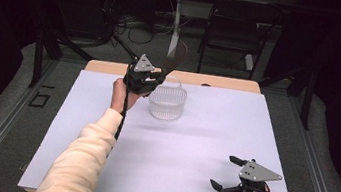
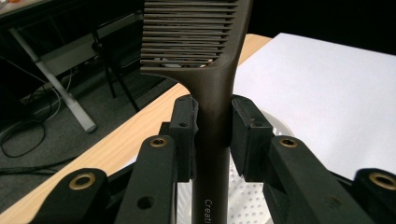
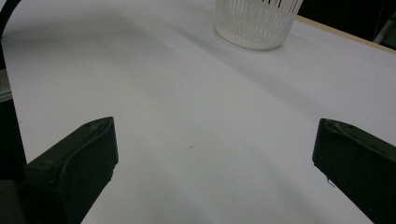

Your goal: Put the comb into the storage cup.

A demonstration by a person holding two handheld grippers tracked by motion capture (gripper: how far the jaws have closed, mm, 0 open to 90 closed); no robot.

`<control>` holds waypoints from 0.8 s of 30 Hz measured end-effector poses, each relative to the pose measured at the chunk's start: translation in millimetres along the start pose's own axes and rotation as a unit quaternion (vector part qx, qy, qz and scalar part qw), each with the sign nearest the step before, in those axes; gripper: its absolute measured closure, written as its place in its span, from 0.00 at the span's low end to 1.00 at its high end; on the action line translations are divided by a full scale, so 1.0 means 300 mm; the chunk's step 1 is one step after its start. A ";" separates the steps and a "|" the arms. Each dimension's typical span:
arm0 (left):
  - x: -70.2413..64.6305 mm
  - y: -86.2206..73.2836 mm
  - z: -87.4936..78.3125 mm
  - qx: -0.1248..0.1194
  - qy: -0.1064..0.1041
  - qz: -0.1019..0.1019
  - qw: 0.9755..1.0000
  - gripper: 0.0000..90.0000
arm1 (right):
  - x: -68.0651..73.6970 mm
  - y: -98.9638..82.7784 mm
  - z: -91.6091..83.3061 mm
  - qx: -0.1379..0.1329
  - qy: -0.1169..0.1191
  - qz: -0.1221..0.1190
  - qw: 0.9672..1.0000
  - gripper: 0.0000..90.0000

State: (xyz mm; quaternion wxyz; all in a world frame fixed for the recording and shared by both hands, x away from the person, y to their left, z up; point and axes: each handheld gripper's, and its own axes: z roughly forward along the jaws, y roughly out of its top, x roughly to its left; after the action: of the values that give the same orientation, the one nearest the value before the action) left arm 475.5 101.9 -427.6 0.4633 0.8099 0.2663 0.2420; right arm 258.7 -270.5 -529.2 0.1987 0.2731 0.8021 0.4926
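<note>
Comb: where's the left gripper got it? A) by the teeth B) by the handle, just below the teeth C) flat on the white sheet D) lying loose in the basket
B: in the left gripper view the left gripper has its pads pressed on either side of the handle of the dark comb, with the teeth sticking out beyond the jaws, above the white basket.
</note>
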 end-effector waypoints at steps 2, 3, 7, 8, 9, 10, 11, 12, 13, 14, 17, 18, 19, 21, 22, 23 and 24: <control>-0.001 0.001 0.002 -0.001 0.000 0.004 1.000 0.80 | 0.000 0.000 0.000 0.000 0.000 0.000 1.000 0.00; -0.001 0.002 0.003 -0.002 -0.001 0.006 1.000 0.80 | 0.000 0.000 0.000 0.000 0.000 0.001 1.000 0.00; -0.001 0.003 0.007 -0.004 -0.002 0.012 1.000 0.80 | 0.000 0.000 0.000 0.000 0.000 0.001 1.000 0.00; -0.003 0.004 0.008 -0.003 0.001 0.014 1.000 0.80 | 0.000 0.000 0.000 0.000 0.000 0.001 1.000 0.00; -0.002 0.005 0.010 -0.004 -0.001 0.016 1.000 0.80 | 0.000 0.000 0.000 0.000 0.000 0.001 1.000 0.00; -0.001 0.004 0.011 -0.005 -0.002 0.017 1.000 0.80 | 0.000 0.000 0.000 0.000 0.000 0.001 1.000 0.00; -0.001 0.005 0.012 -0.005 0.000 0.019 1.000 0.80 | 0.000 0.000 0.000 0.000 0.000 0.000 1.000 0.00; -0.002 0.005 0.014 -0.004 0.002 0.021 1.000 0.80 | 0.000 0.000 0.001 0.000 0.001 0.000 1.000 0.00; -0.001 0.005 0.016 -0.005 0.001 0.022 1.000 0.80 | 0.000 0.000 0.001 0.001 0.000 0.000 1.000 0.00; 0.000 0.006 0.017 -0.004 0.002 0.026 1.000 0.80 | 0.000 0.000 0.001 0.000 0.001 0.001 1.000 0.00; -0.001 0.011 0.021 -0.006 0.002 0.030 1.000 0.80 | 0.001 0.000 0.001 0.001 0.001 0.001 1.000 0.00; -0.002 0.013 0.022 -0.006 0.003 0.033 0.999 0.80 | 0.000 0.000 0.001 0.000 0.001 0.001 1.000 0.00; -0.003 0.015 0.023 -0.006 0.002 0.035 0.999 0.80 | 0.000 0.000 0.000 0.000 0.001 0.002 1.000 0.00; -0.006 0.019 0.027 -0.008 0.001 0.039 0.999 0.80 | 0.000 -0.001 0.000 0.000 0.001 0.002 1.000 0.00; -0.007 0.020 0.029 -0.008 0.000 0.042 0.999 0.80 | 0.000 0.000 0.000 0.000 0.001 0.001 1.000 0.00; -0.007 0.021 0.031 -0.008 -0.003 0.044 0.999 0.80 | 0.000 0.000 0.000 0.001 0.001 0.001 1.000 0.00; -0.008 0.022 0.034 -0.009 -0.003 0.047 0.999 0.80 | 0.000 -0.001 0.000 0.000 0.001 0.002 1.000 0.00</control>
State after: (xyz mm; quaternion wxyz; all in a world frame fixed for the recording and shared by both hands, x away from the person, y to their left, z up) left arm 481.4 91.1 -426.6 0.4593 0.8183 0.2241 0.2631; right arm 258.6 -270.5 -529.3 0.1968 0.2739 0.8021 0.4929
